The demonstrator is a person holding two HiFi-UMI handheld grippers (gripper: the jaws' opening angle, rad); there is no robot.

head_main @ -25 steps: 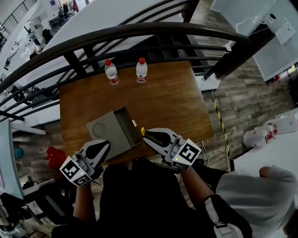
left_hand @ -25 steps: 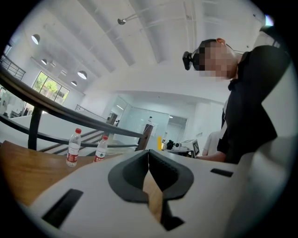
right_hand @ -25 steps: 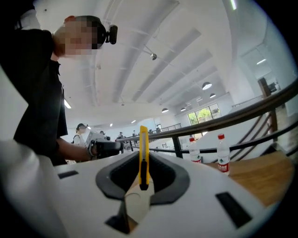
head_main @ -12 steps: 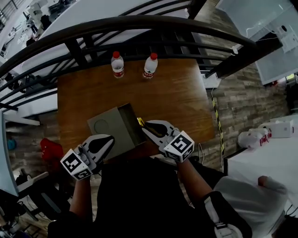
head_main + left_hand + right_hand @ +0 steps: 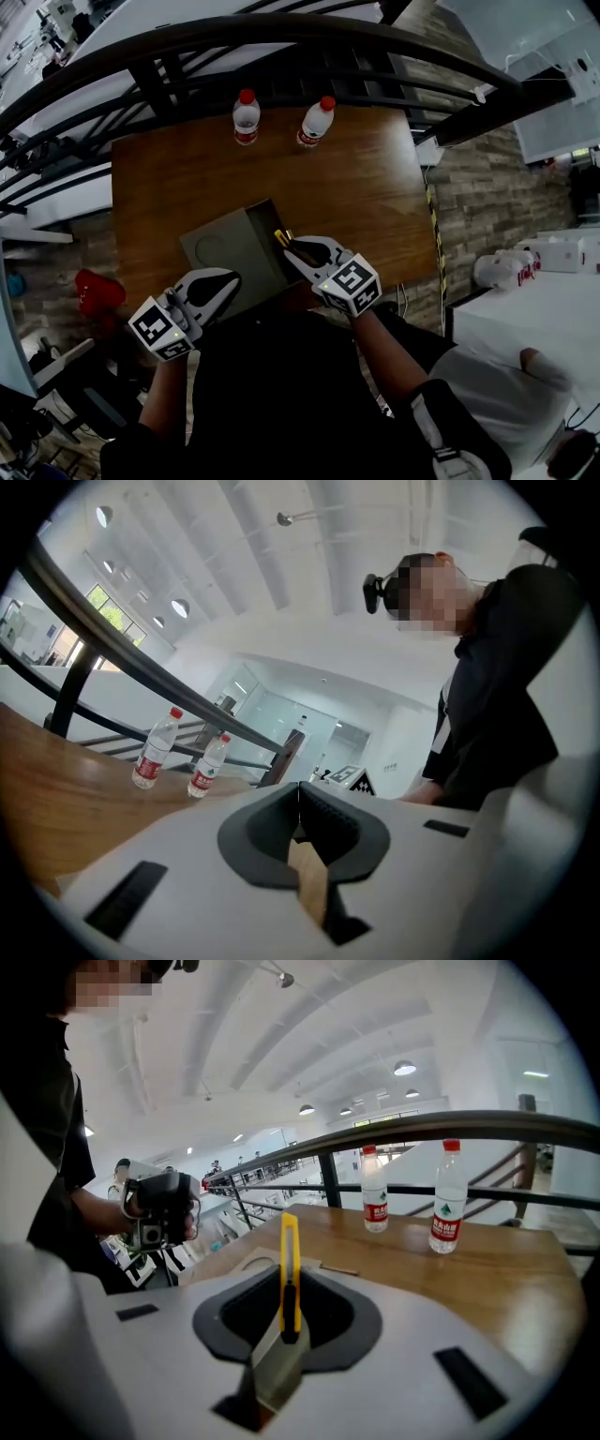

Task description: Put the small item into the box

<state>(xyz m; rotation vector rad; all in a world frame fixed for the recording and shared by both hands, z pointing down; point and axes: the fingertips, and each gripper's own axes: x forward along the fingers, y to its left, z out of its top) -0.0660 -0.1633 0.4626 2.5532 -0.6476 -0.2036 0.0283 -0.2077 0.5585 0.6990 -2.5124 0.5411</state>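
Right hand-held gripper (image 5: 292, 248) pinches yellow cutter (image 5: 289, 1260) at box (image 5: 220, 248) rim, surface's near edge. Centre over opening, lower, then release. Idle left hand-held gripper (image 5: 230, 279) is closed, empty.

We wear a black short-sleeved top (image 5: 272, 394) and a black headset (image 5: 379, 585). Our left gripper (image 5: 228, 279) and right gripper (image 5: 289, 247) are built alike: a smooth white shell, a dark grey padded hollow round the jaws, a black slot on either side of it, and at the rear a cube (image 5: 352, 281) of black-and-white square markers. The jaw faces are ribbed.
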